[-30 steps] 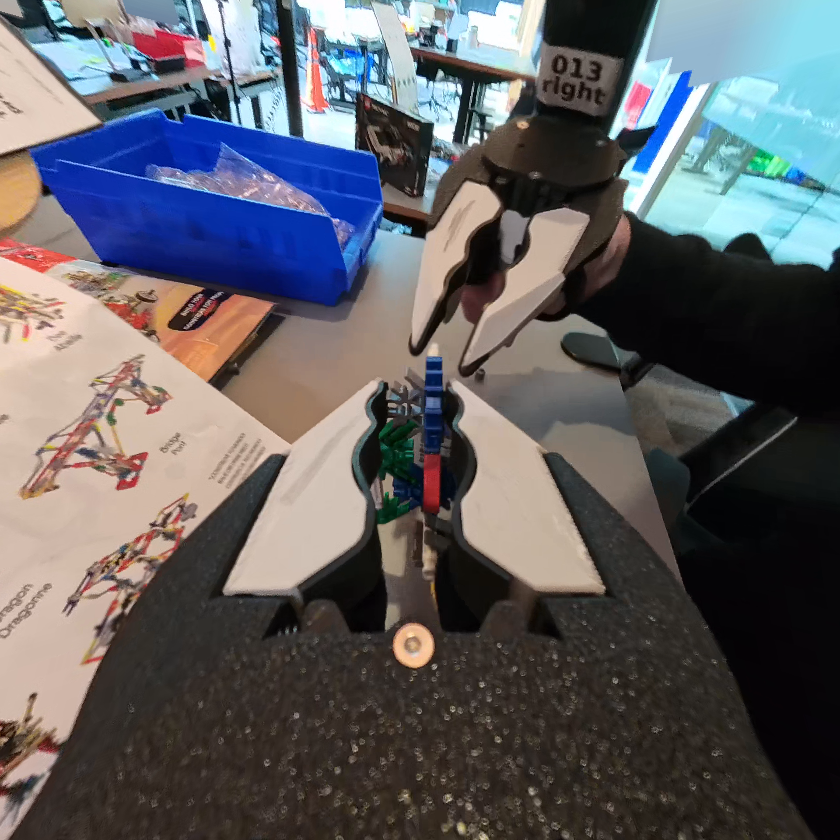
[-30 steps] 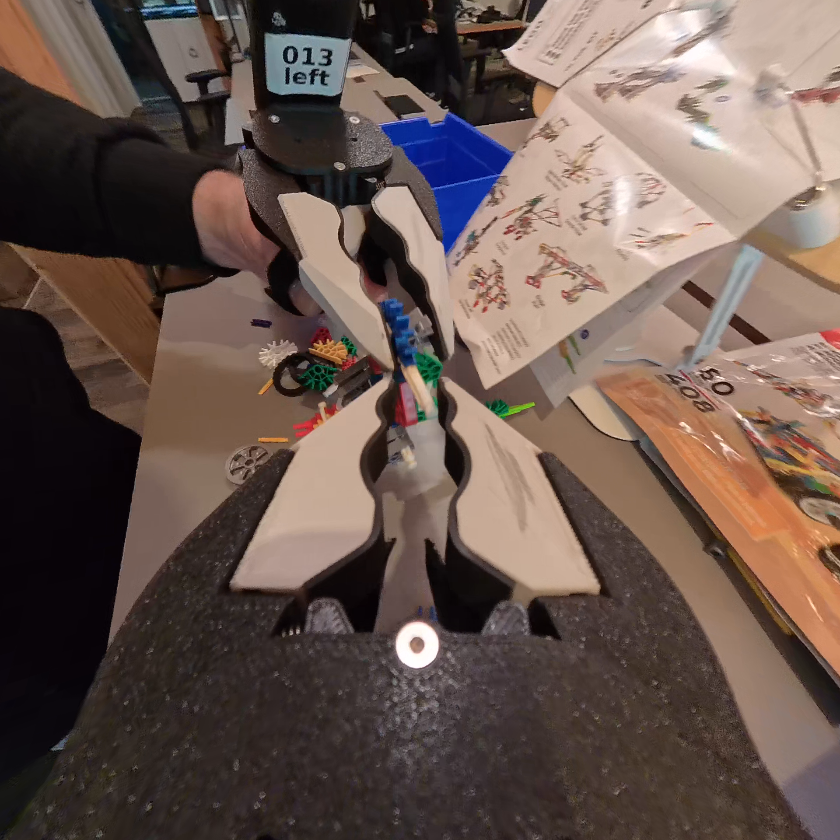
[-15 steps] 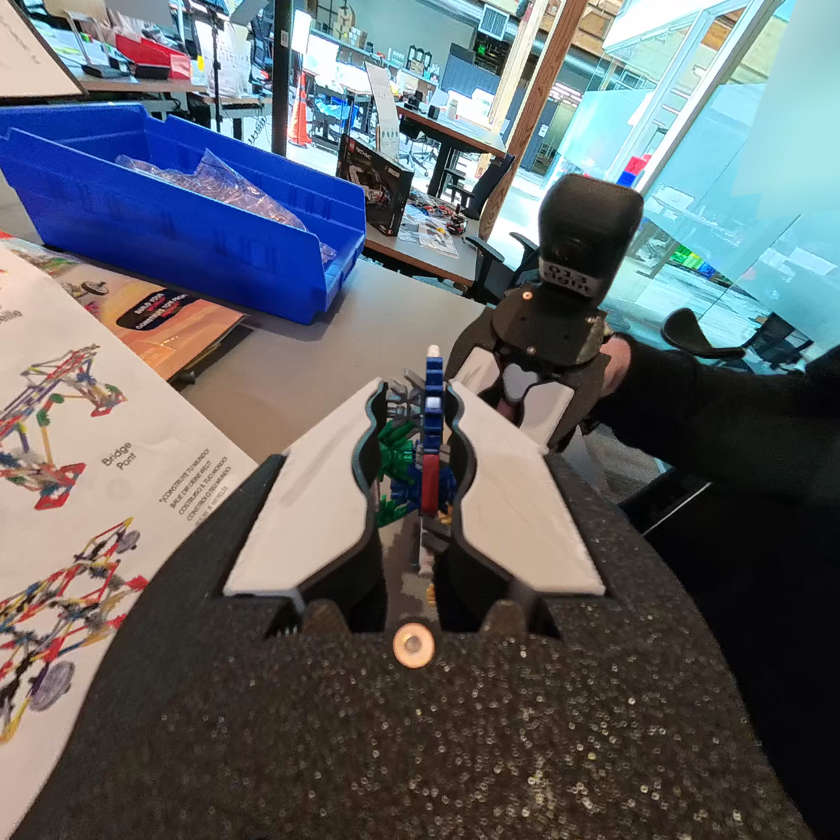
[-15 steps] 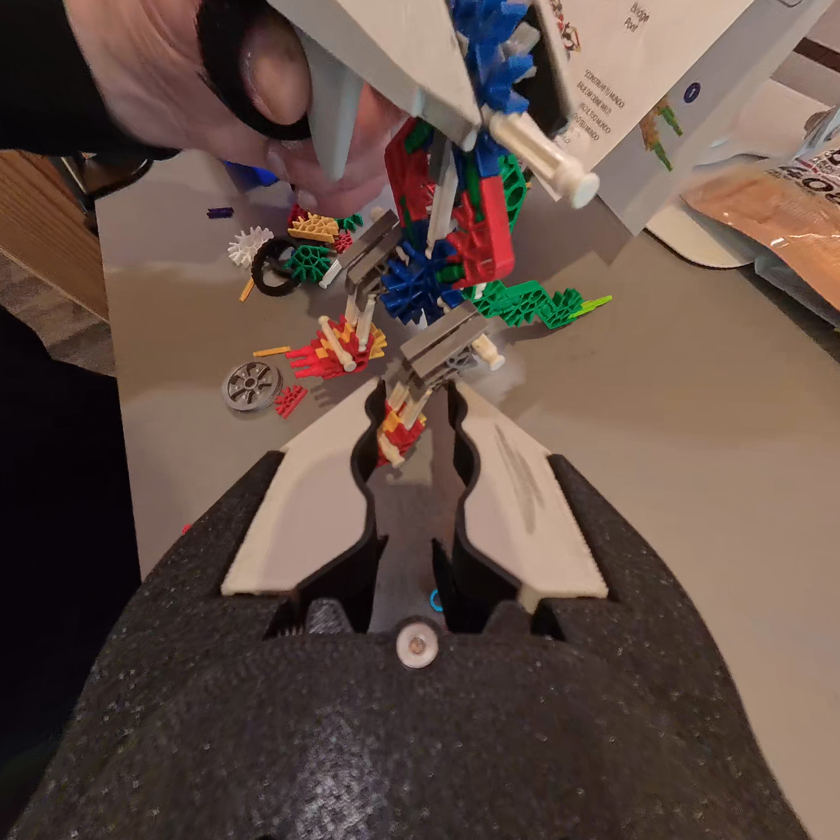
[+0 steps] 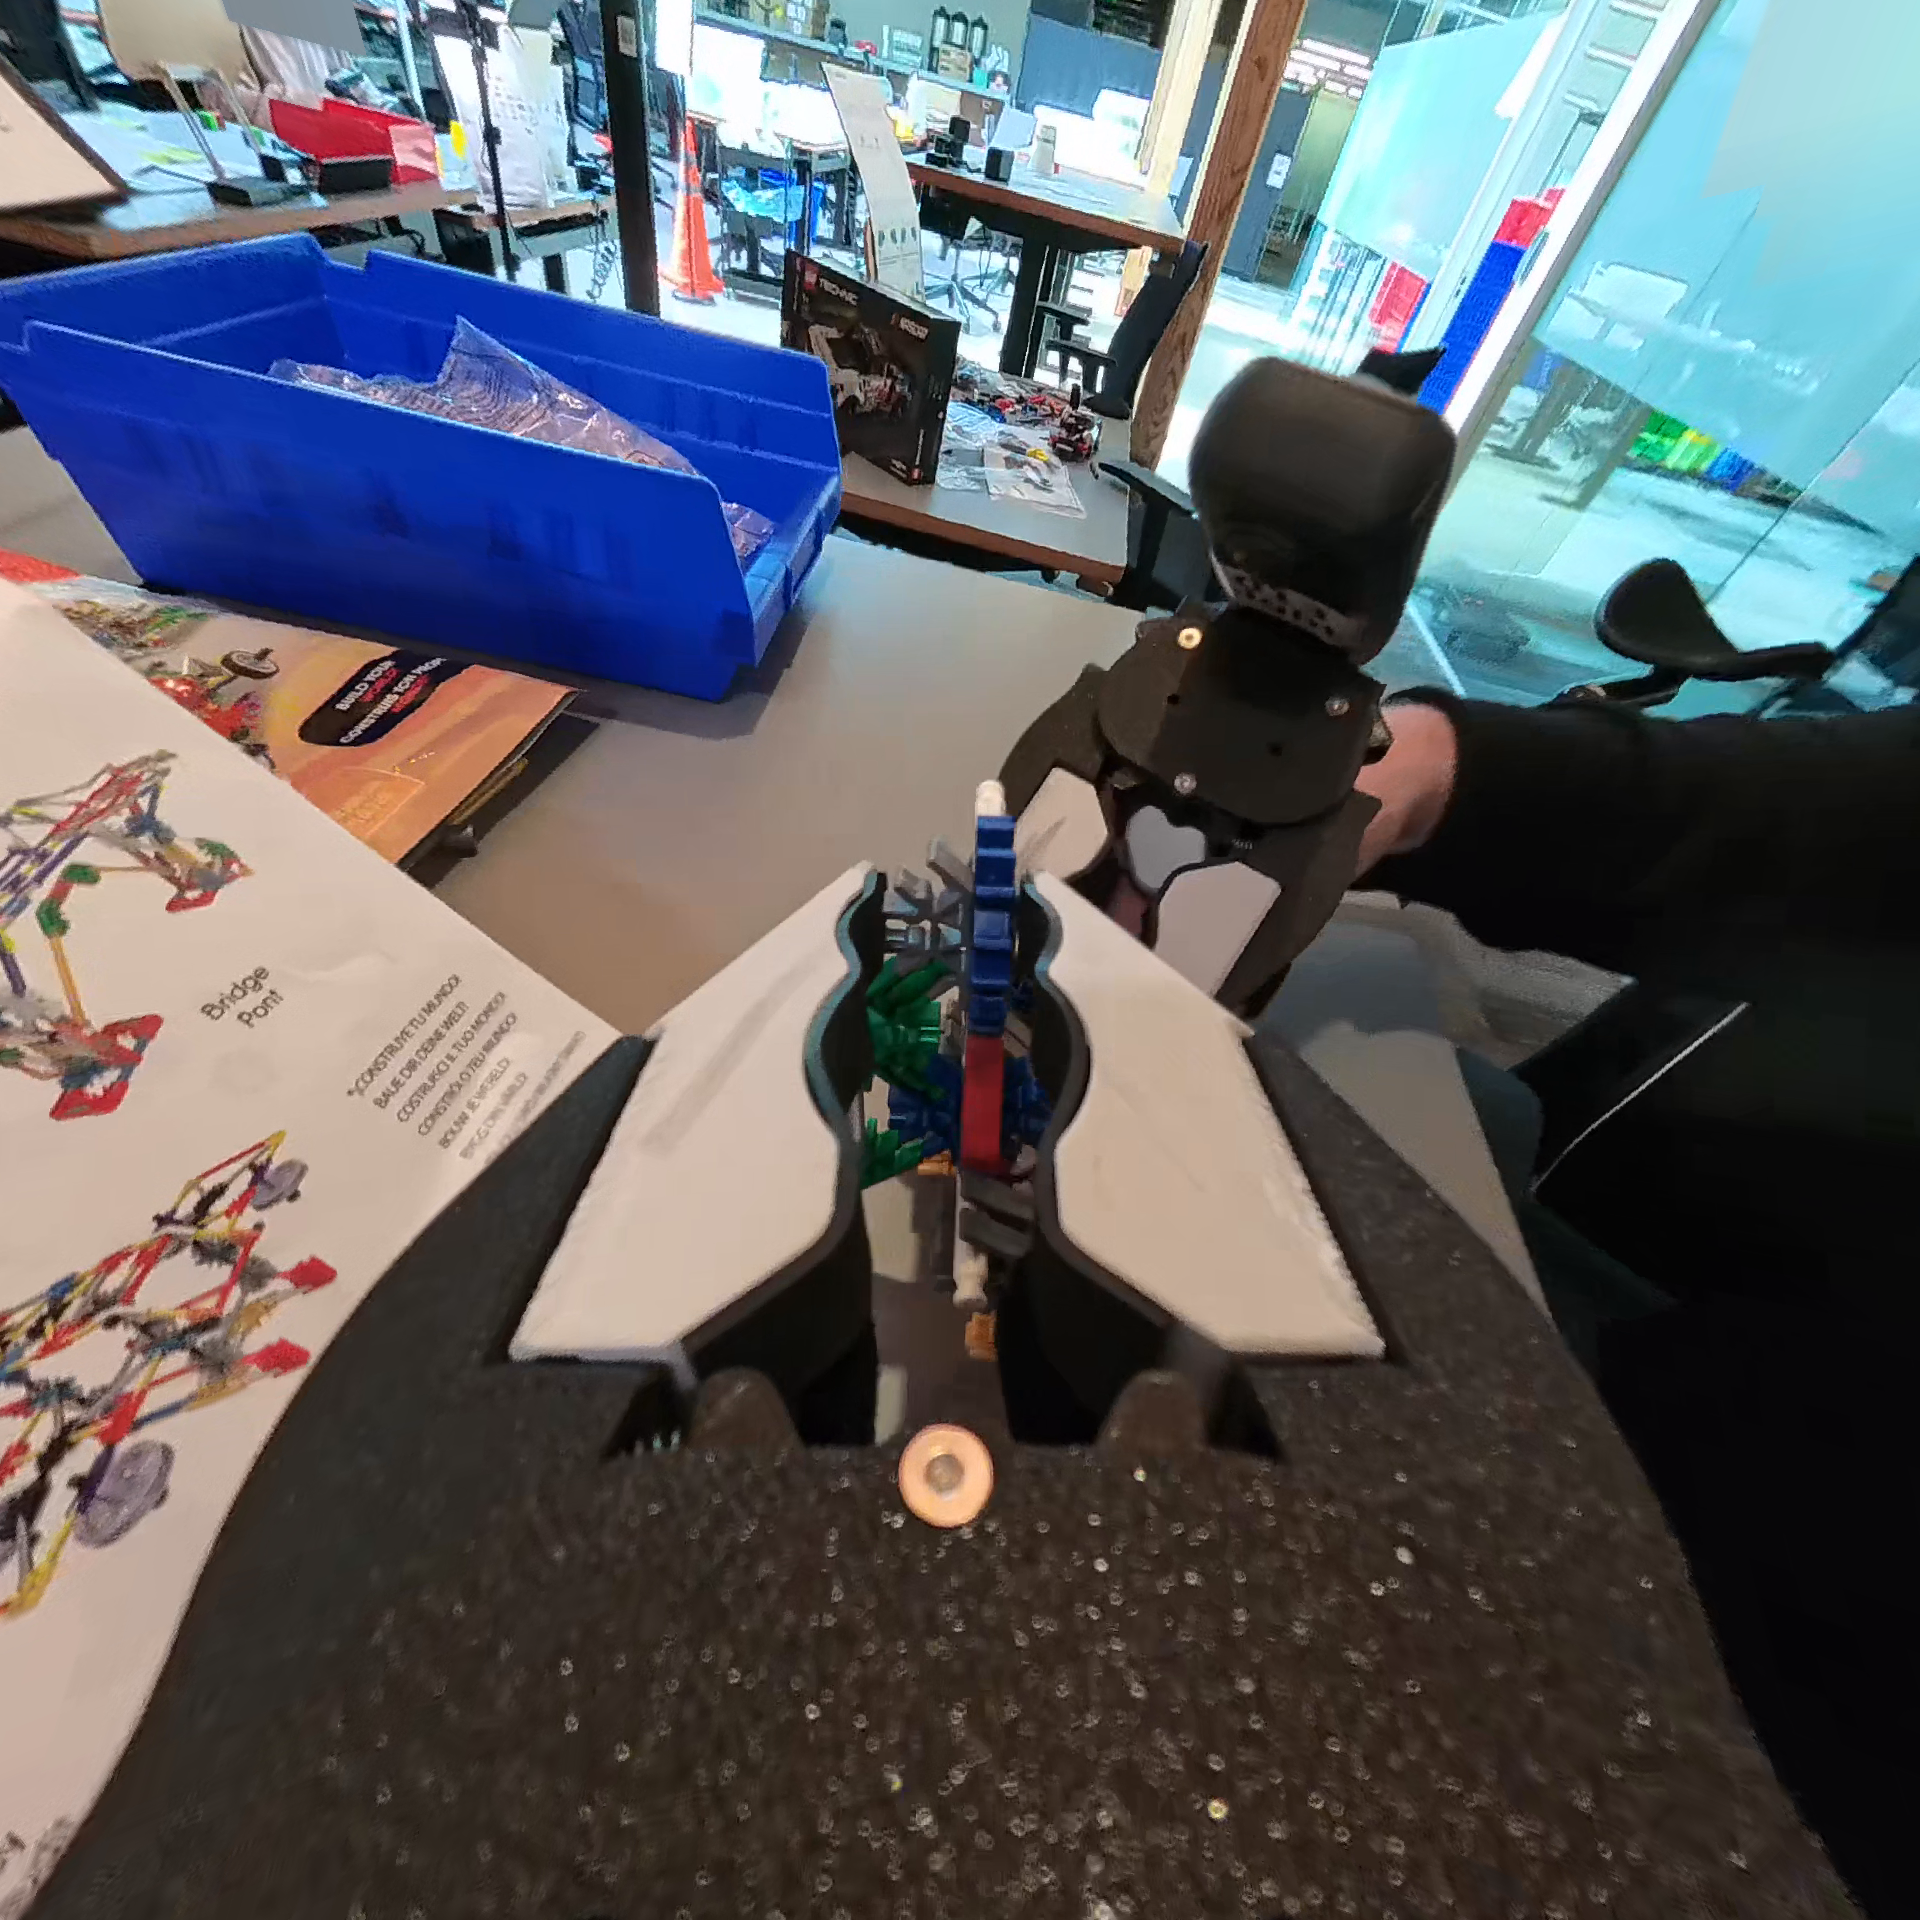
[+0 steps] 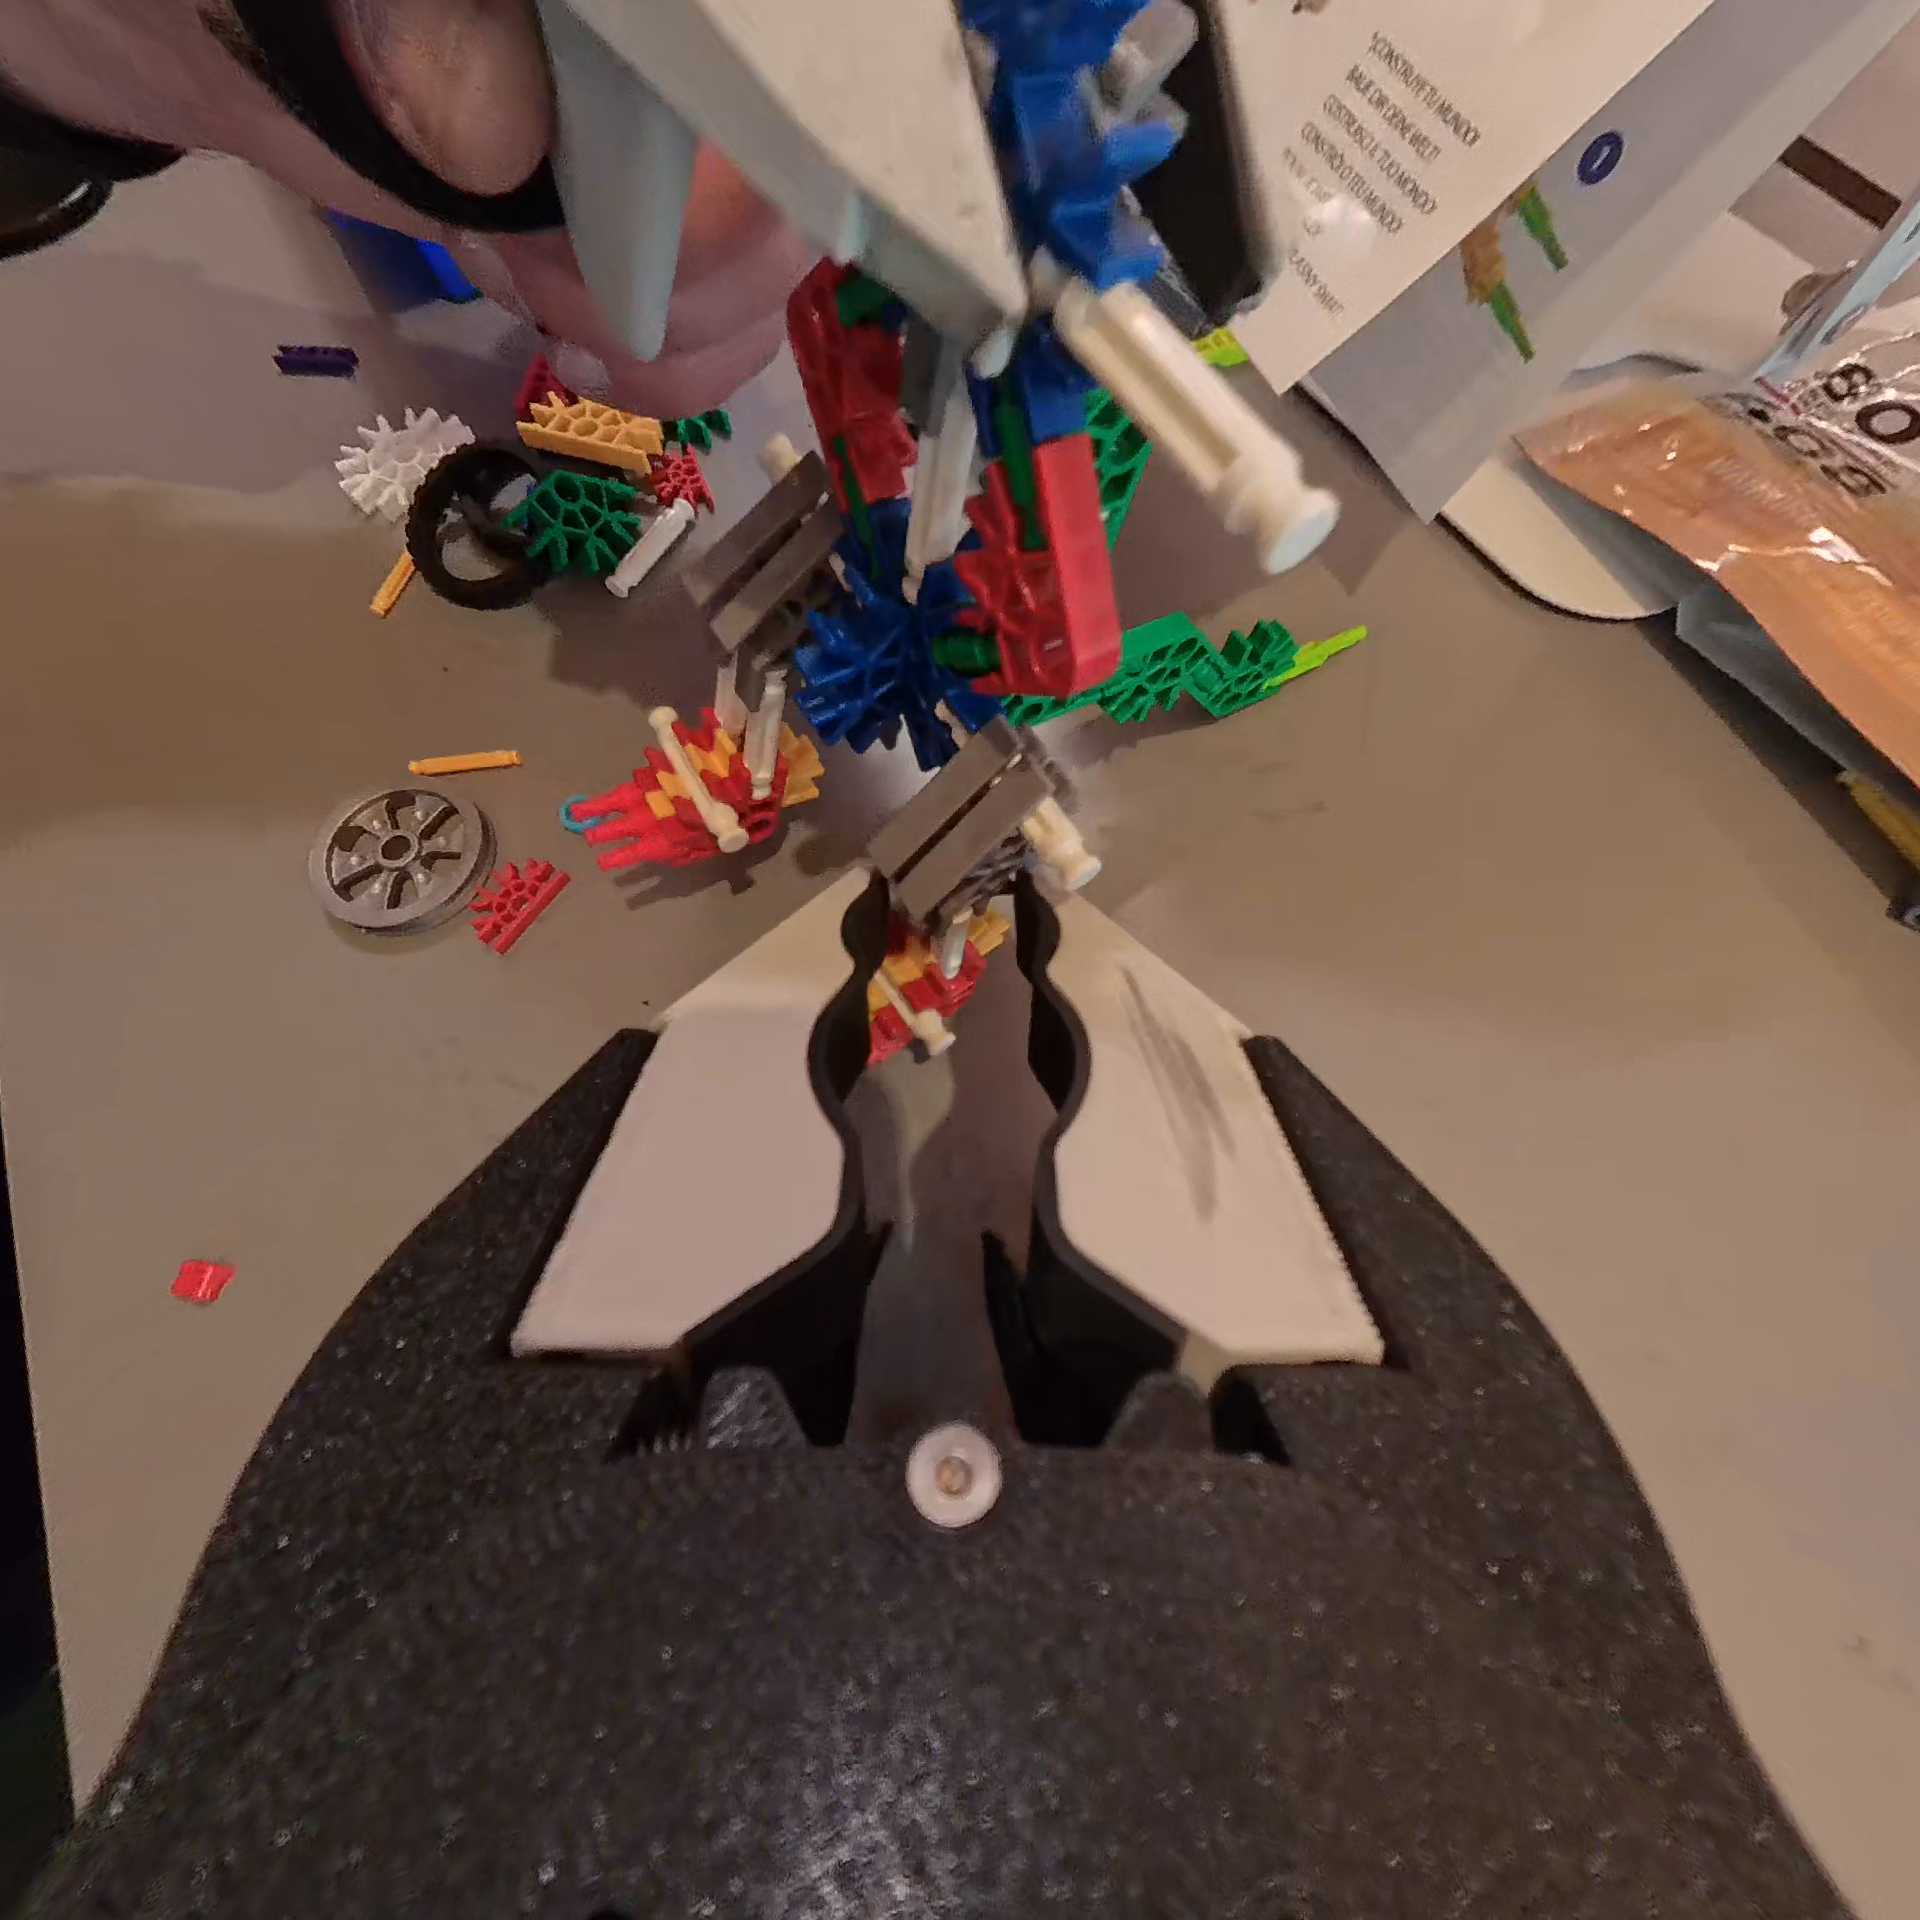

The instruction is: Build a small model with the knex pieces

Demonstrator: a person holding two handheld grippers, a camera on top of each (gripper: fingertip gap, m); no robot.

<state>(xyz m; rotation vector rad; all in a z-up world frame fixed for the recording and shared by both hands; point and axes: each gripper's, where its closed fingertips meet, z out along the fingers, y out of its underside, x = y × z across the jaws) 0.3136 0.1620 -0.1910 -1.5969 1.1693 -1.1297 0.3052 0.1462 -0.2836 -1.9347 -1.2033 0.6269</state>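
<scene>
Right now the left hand-held gripper (image 5: 951,914) is clamped on a toy model (image 5: 977,1018) built from snap-together plastic rods and toothed connectors, holding it in the air above the grey bench (image 6: 1455,987). The right hand-held gripper (image 6: 940,914) sits just below the model's hanging end; a red and yellow cluster (image 6: 920,987) lies between its fingers, which stand slightly apart, and I cannot tell whether they pinch it.

By the look of it the model is light but loosely jointed: the grey plates (image 6: 961,821) and white rod (image 6: 1195,436) stick out and could pop off under a sideways pull. Its blue and red core looks the firmest place to grip.

Loose pieces, a grey wheel (image 6: 400,857) and a black tyre (image 6: 468,540) lie on the bench; a blue bin (image 5: 416,488) and instruction sheet (image 5: 156,1039) are beside them.
</scene>
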